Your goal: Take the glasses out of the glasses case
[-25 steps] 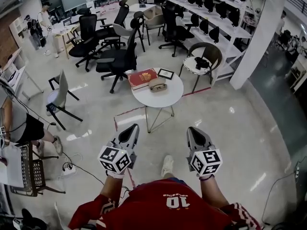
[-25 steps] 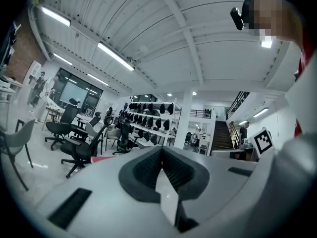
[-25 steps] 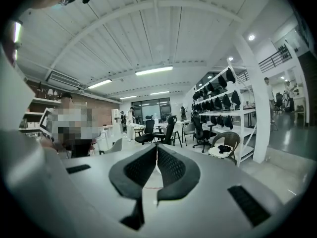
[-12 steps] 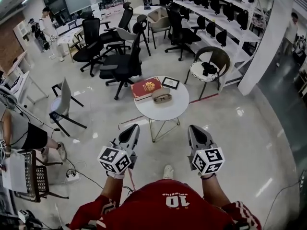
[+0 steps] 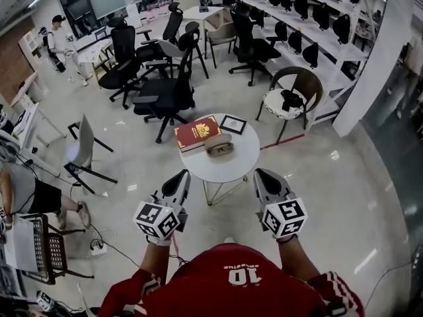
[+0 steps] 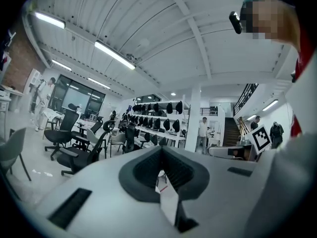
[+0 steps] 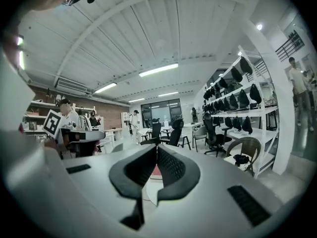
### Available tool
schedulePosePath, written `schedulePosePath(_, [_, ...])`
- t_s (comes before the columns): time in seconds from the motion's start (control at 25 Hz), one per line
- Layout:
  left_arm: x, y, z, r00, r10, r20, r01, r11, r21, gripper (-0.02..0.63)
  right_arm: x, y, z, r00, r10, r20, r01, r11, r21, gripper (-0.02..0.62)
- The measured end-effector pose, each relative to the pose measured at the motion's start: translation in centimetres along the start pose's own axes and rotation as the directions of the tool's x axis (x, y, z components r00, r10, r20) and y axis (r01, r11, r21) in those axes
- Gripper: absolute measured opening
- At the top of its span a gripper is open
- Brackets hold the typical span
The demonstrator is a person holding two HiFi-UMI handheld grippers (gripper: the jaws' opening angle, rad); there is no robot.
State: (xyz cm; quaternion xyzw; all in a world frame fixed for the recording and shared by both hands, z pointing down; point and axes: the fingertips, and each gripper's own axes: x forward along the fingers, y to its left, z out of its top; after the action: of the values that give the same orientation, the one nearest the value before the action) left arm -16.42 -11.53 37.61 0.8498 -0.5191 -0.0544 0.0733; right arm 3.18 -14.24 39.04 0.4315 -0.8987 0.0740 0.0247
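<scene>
On the round white table [image 5: 239, 158] ahead lay the glasses case [image 5: 219, 148], right beside a red book [image 5: 197, 132] and near a small framed picture [image 5: 232, 124]. That table sat closer to the person than it did a moment before, and lower down in the head view. The left gripper [image 5: 178, 179] and the right gripper [image 5: 265, 179] were held out in front as before, but now their tips reached the near edge of the table, one at each side. Both grippers were squeezed closed, their dark pads pressed together, and neither one held anything. They were not touching the glasses case. The case looked like a small, long, tan thing with a darker patch on top. It was too small to tell if it was open or closed, and the glasses could not be made out. Only a little bit of red and white showed below the right gripper's closed pads. The person's red shirt [image 5: 231, 284] was cut off at the bottom of the head view.
</scene>
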Motion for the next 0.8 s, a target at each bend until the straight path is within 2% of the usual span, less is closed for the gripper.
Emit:
schedulePosePath(0.44, [6.6,-1.3,-0.2,0.999,0.006,-0.031,-0.004,0.999,0.036,0.008,1.5,-5.5,0.4,1.0,0.031,0.004,-0.031,0.999,0.033,0.018])
schedulePosePath(0.8, [8.4,0.2,-1.0,0.997,0.045,-0.055,-0.04,0.996,0.079,0.008,3.7,-6.1,0.2,0.998,0.059,0.008,-0.06,0.997,0.041,0.018])
